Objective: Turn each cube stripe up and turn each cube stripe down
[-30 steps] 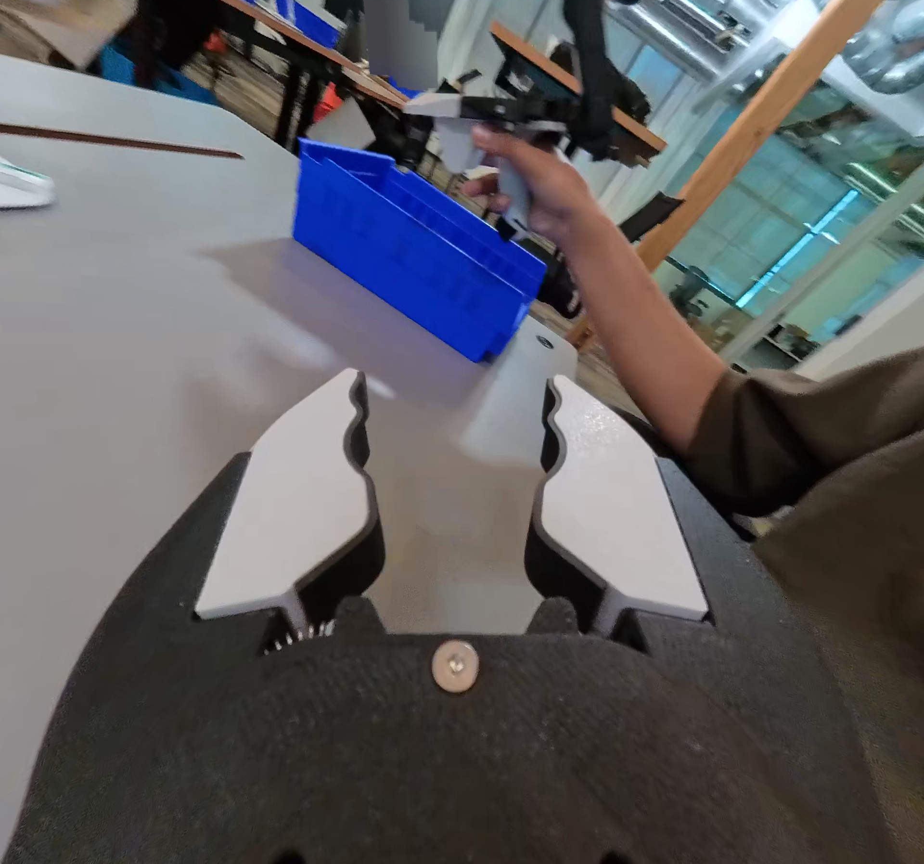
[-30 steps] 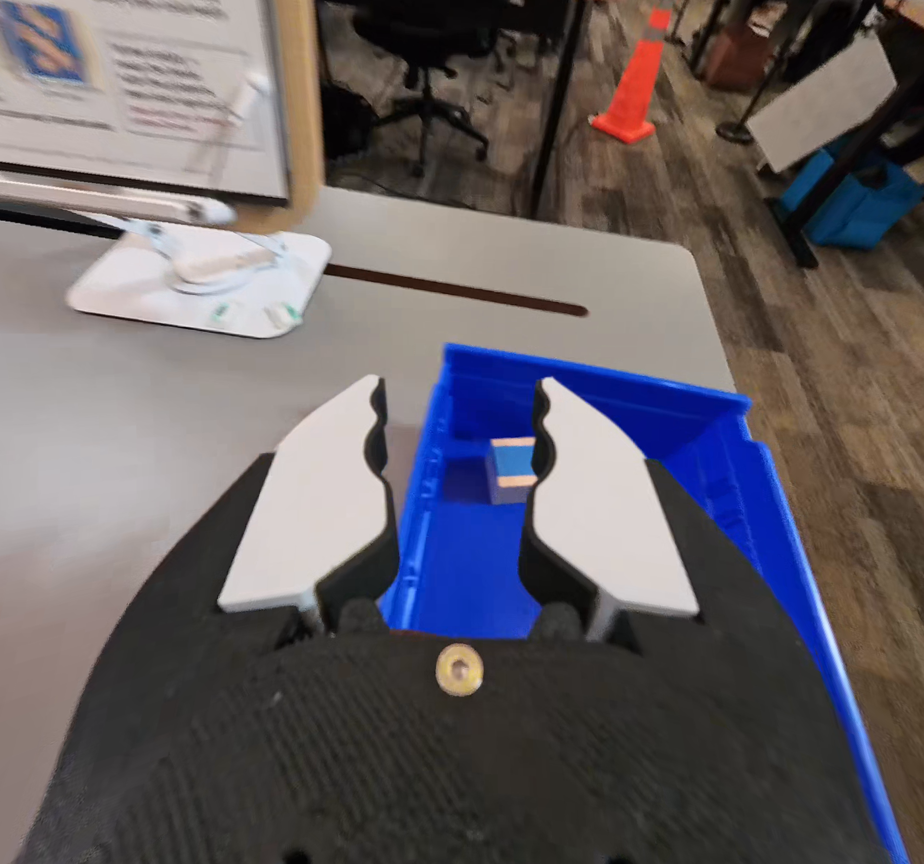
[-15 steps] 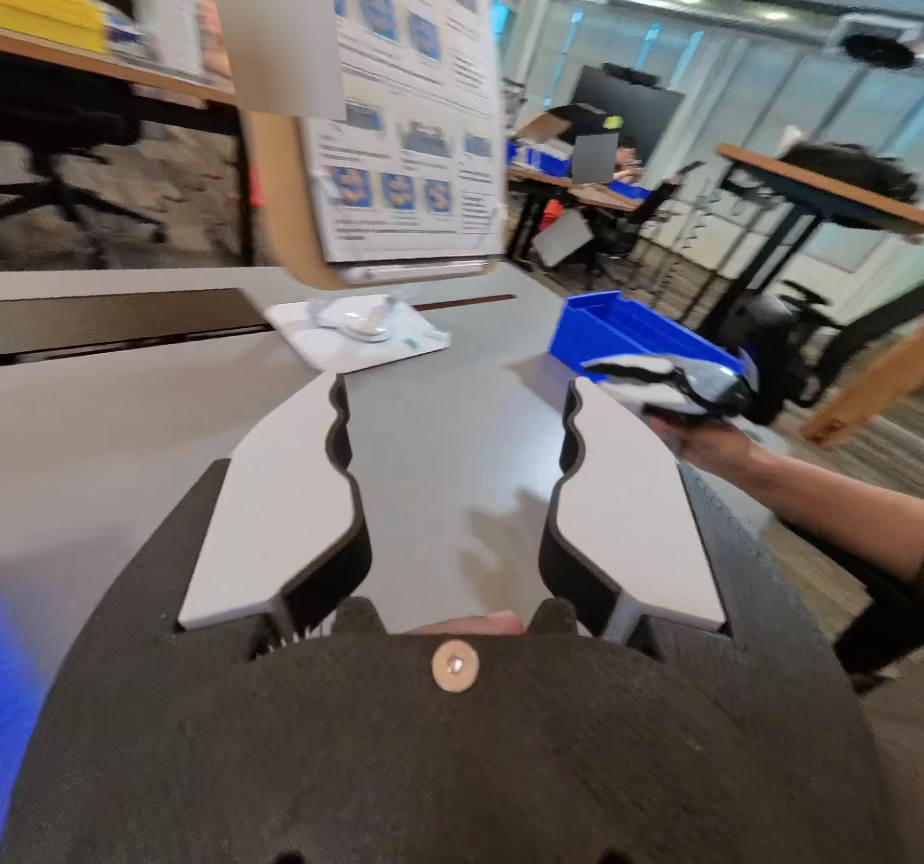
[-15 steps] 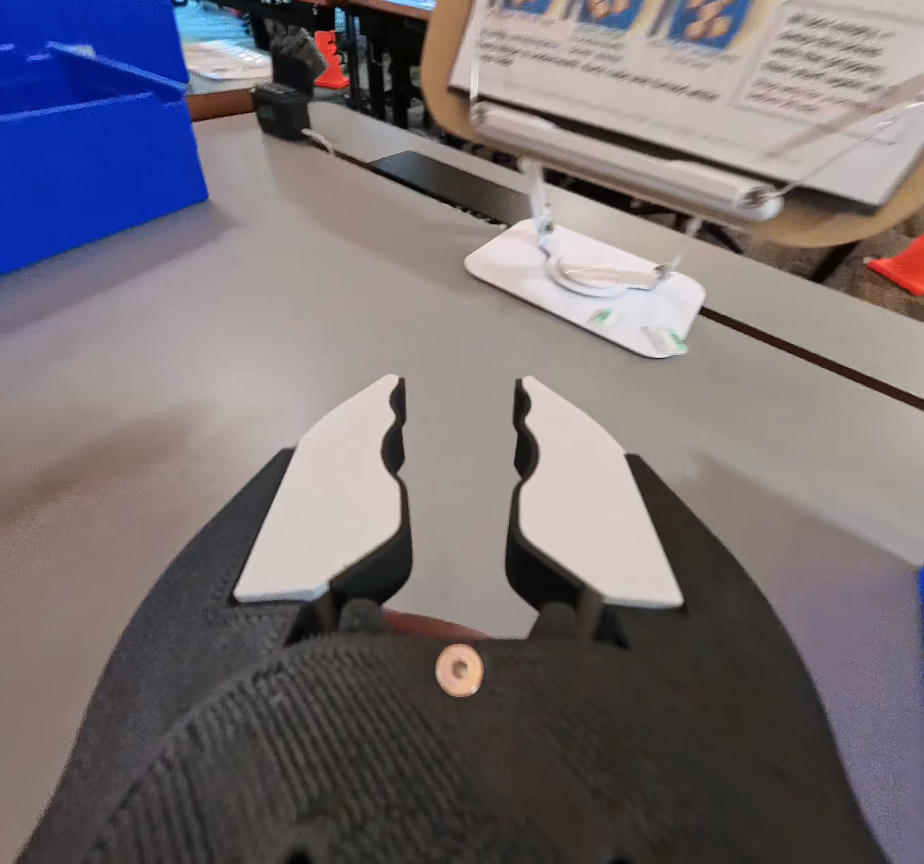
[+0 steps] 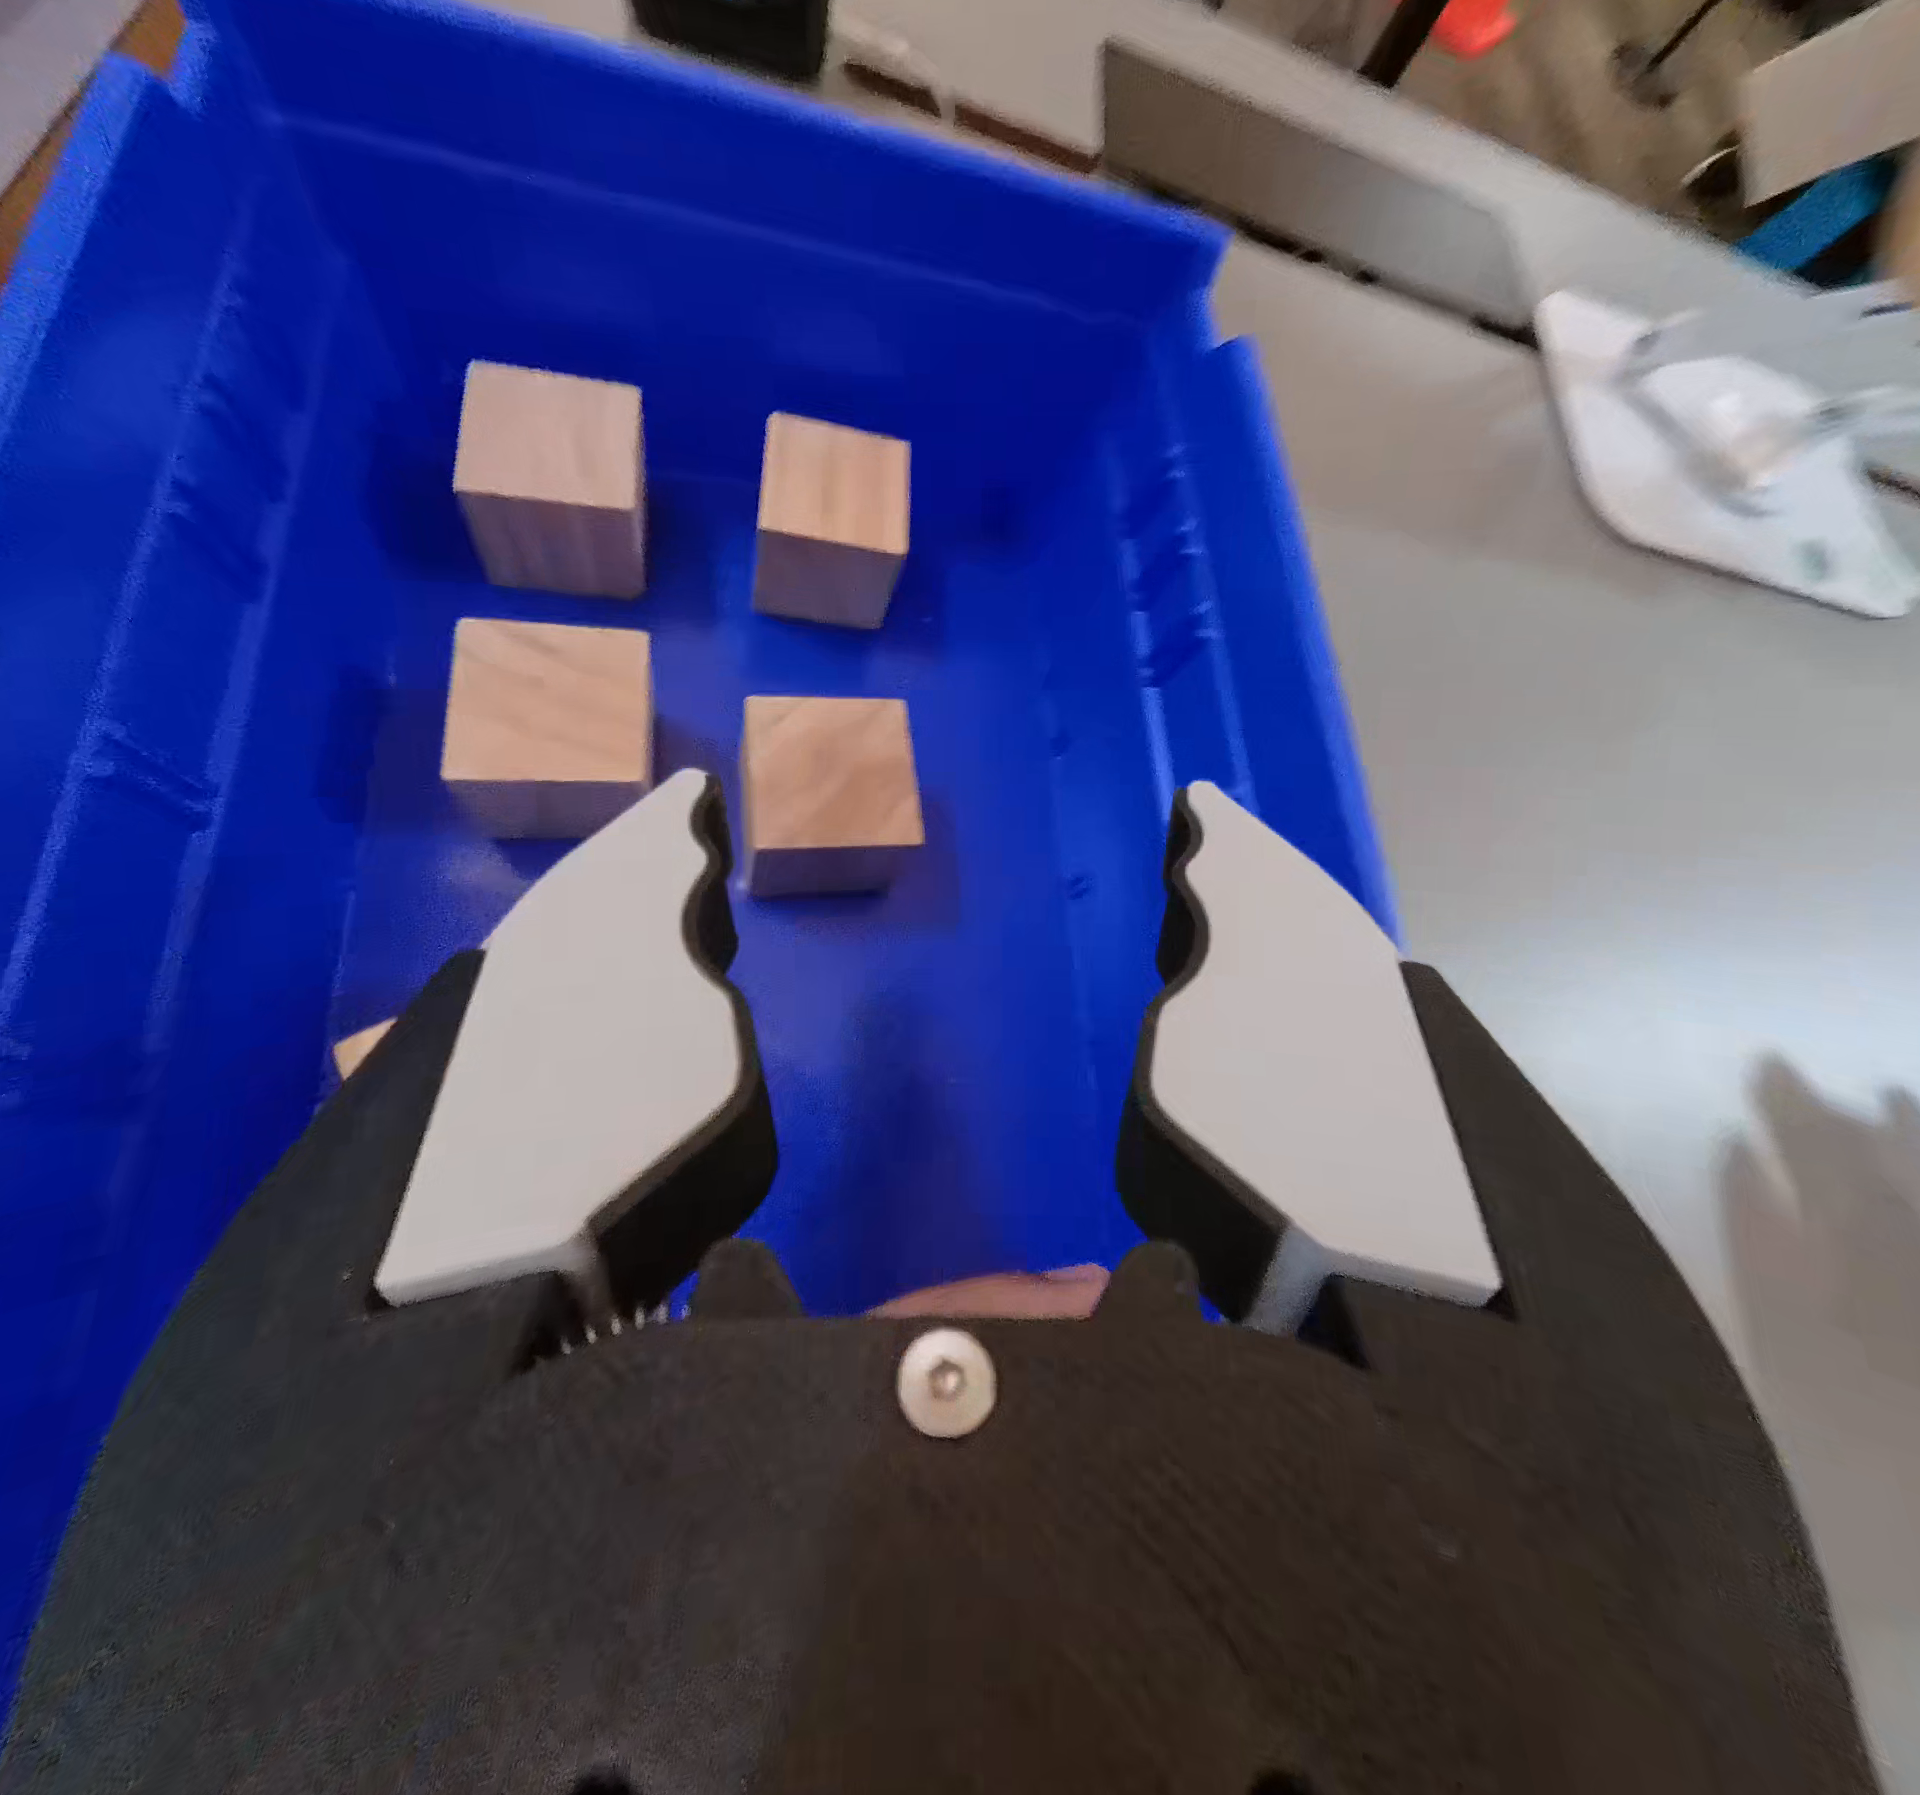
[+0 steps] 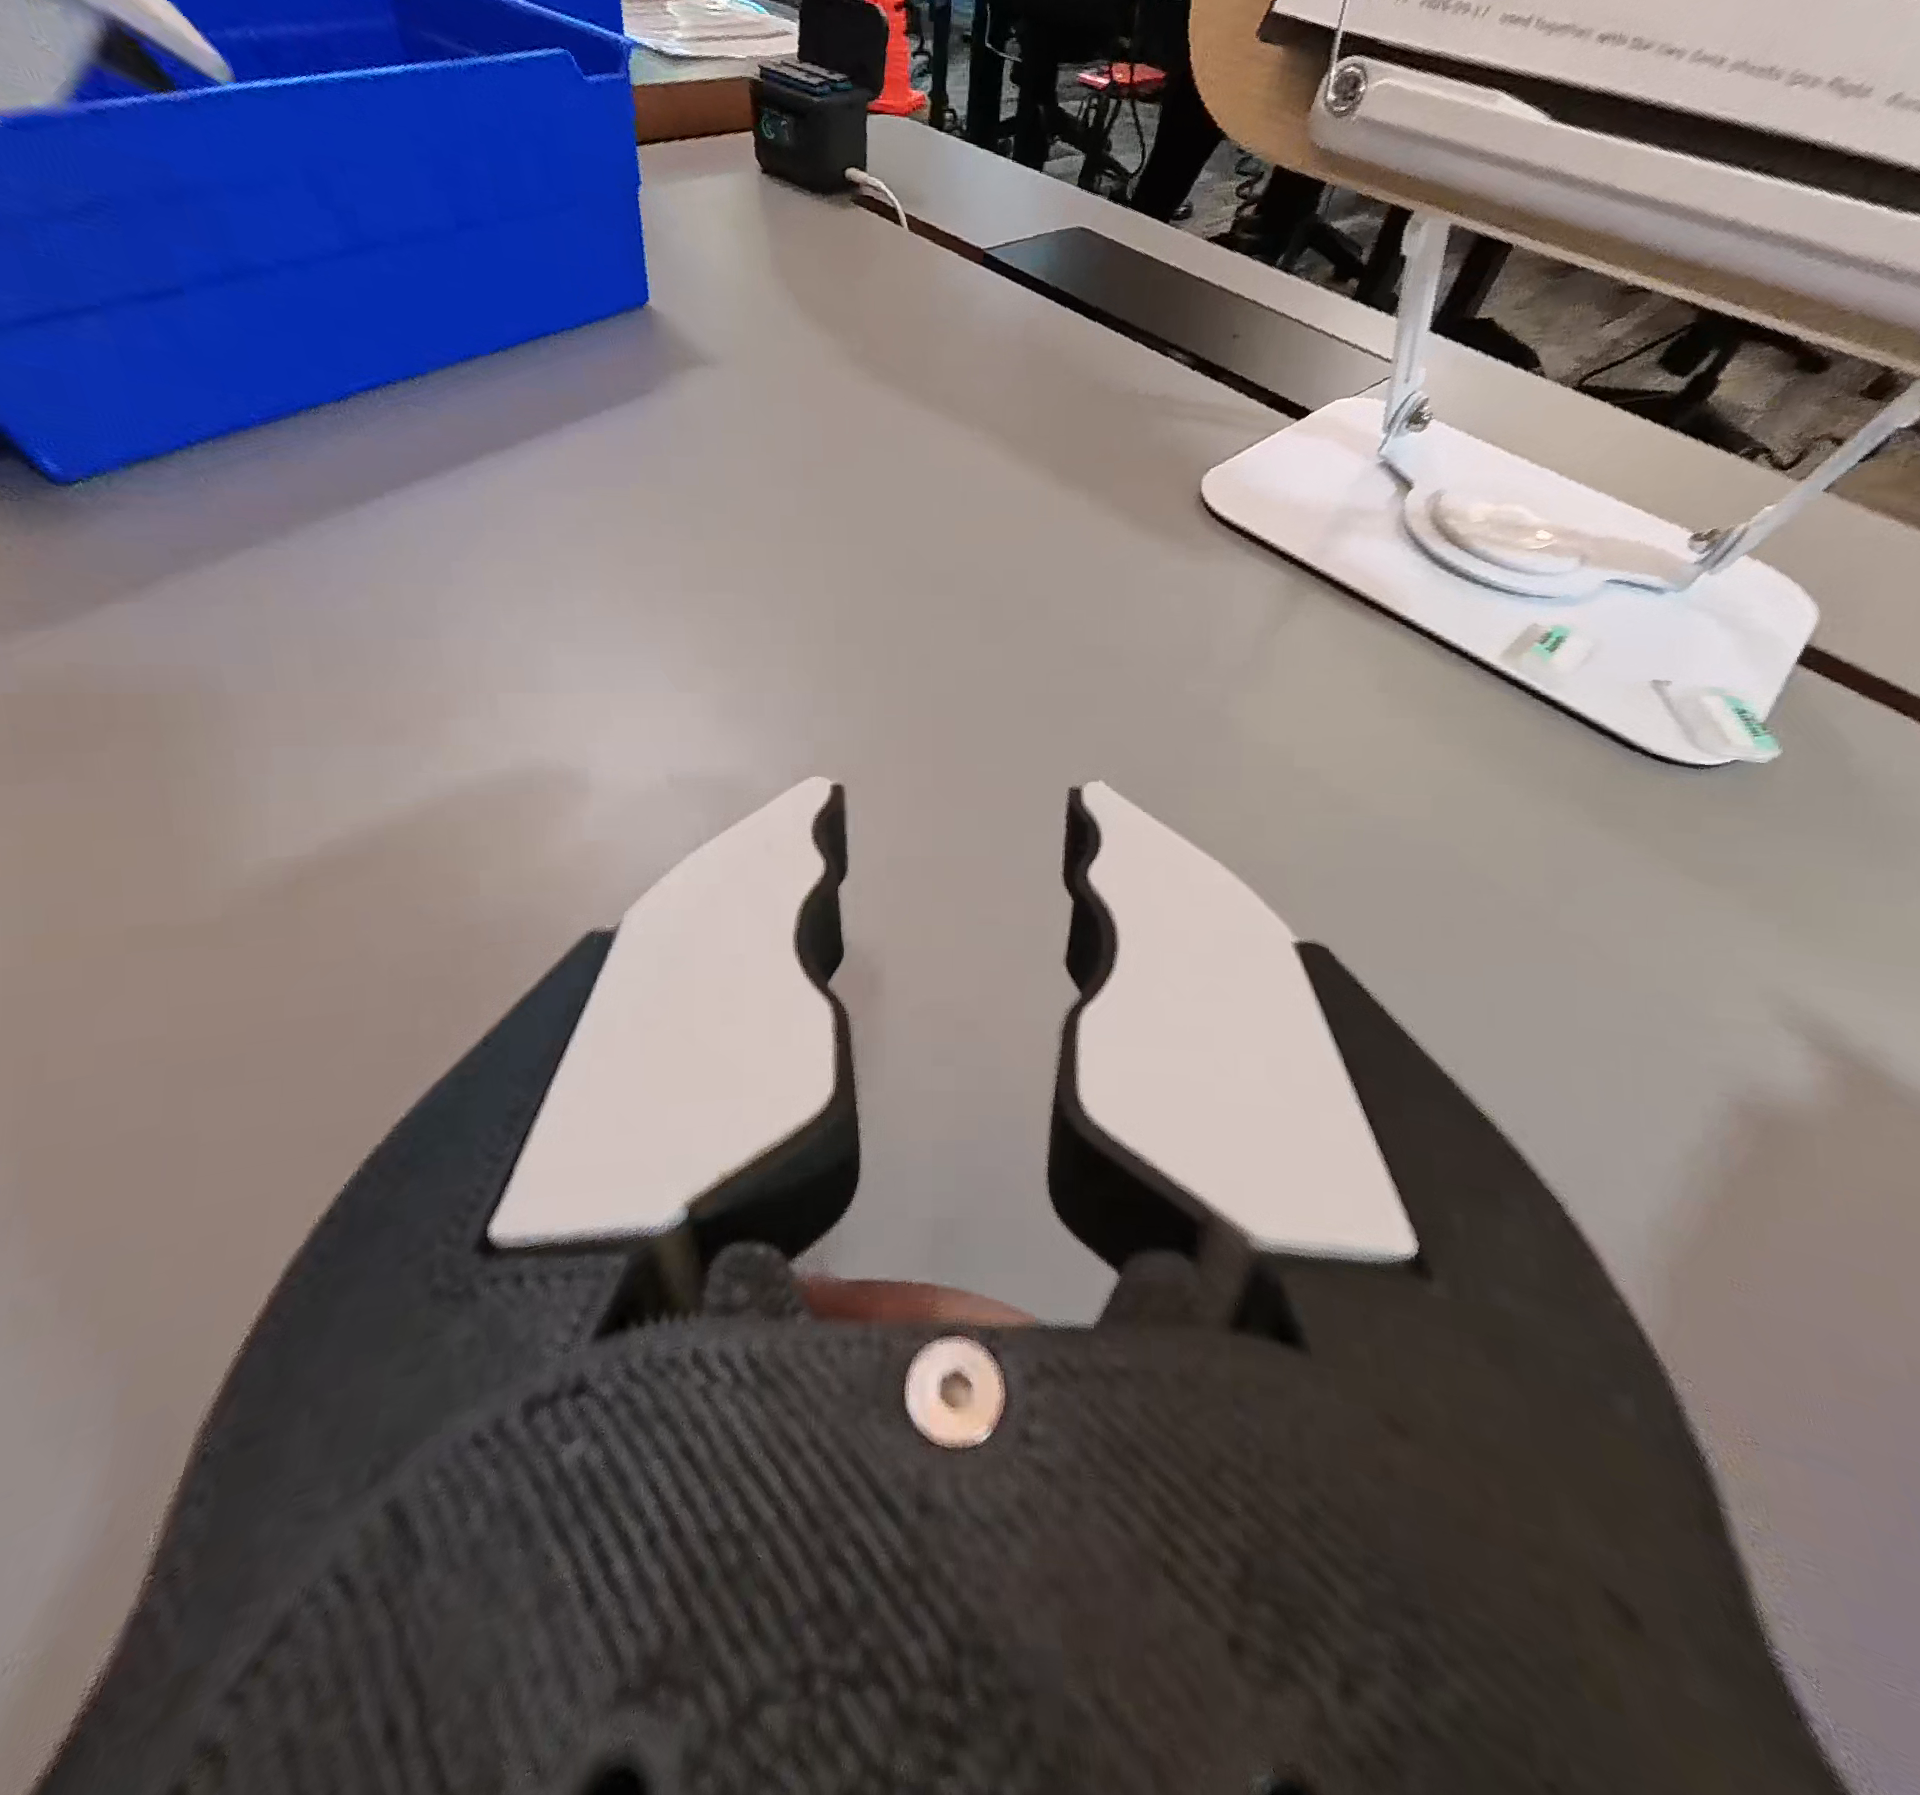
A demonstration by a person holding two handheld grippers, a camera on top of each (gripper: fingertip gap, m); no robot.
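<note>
both tools are empty. left hand-held gripper (image 5: 940, 836) hangs over the near end of a blue bin (image 5: 727, 218), its two pale fingers spread wide with nothing between them, tips pointing down at the bin floor. four wooden cubes sit on that floor in a two-by-two block, apart from one another: the far left cube (image 5: 549, 478), the far right cube (image 5: 831, 517), the near left cube (image 5: 545, 725) and the near right cube (image 5: 831, 795). every face that shows is plain wood; no stripe can be seen on top or on the visible sides. the near right cube lies just beyond the left fingertip (image 5: 675, 815), not touching it. a small sliver of another wooden piece (image 5: 358, 1054) peeks out at the left edge of the tool's black body; what it is cannot be told.

right hand-held gripper (image 6: 954, 795) is held low over the bare grey table (image 6: 727, 602), its fingers parted by a moderate gap and holding nothing. the bin stands to its far left (image 6: 312, 218), well apart from it. ahead and to the right a white stand base (image 6: 1507, 582) rests on the table, carrying a board with a printed sheet (image 6: 1558, 31). a small black device with a lit screen (image 6: 810, 119) sits at the far table edge beyond the bin.
</note>
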